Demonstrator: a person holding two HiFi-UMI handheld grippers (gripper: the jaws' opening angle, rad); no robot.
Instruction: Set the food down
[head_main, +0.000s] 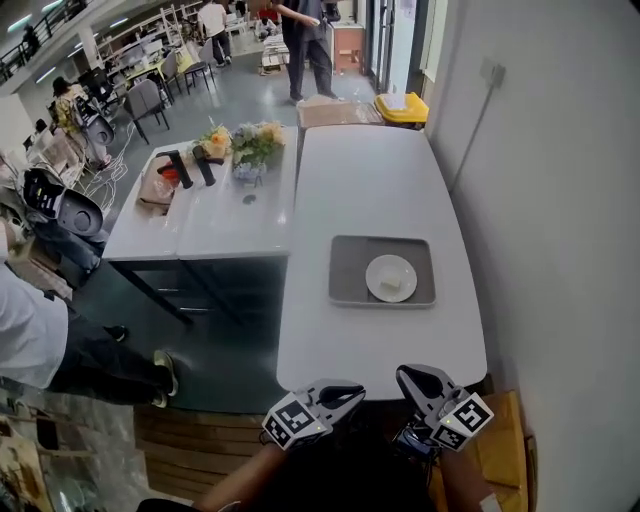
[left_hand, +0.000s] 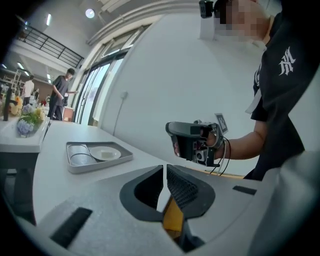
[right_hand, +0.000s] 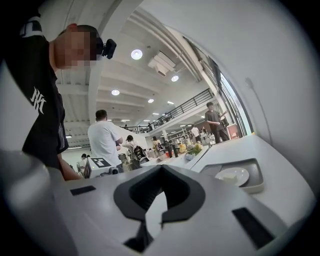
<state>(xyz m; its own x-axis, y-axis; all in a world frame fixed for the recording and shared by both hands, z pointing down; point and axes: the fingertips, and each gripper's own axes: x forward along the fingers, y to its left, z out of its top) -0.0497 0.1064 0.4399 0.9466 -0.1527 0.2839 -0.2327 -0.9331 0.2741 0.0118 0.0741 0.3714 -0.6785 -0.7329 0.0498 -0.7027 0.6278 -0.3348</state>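
Left gripper (head_main: 352, 397) hung off the near edge of the table (head_main: 360, 190), fingers all but together, nothing between them. Tray (head_main: 345, 270) sat on the table well clear of both grippers, with the plate (head_main: 378, 268) in its right half. The food (head_main: 392, 288), a pale lump, lay loose on the plate, so it looked set down. Right gripper (head_main: 408, 377) was just beside the left, fingers fully together, also empty.

Risks as I judged them:
- The grippers were close enough to knock each other on a quick move.
- A careless reach back in could clip the tray's near rim and shove it.
- The loose lump would then slide off the plate.
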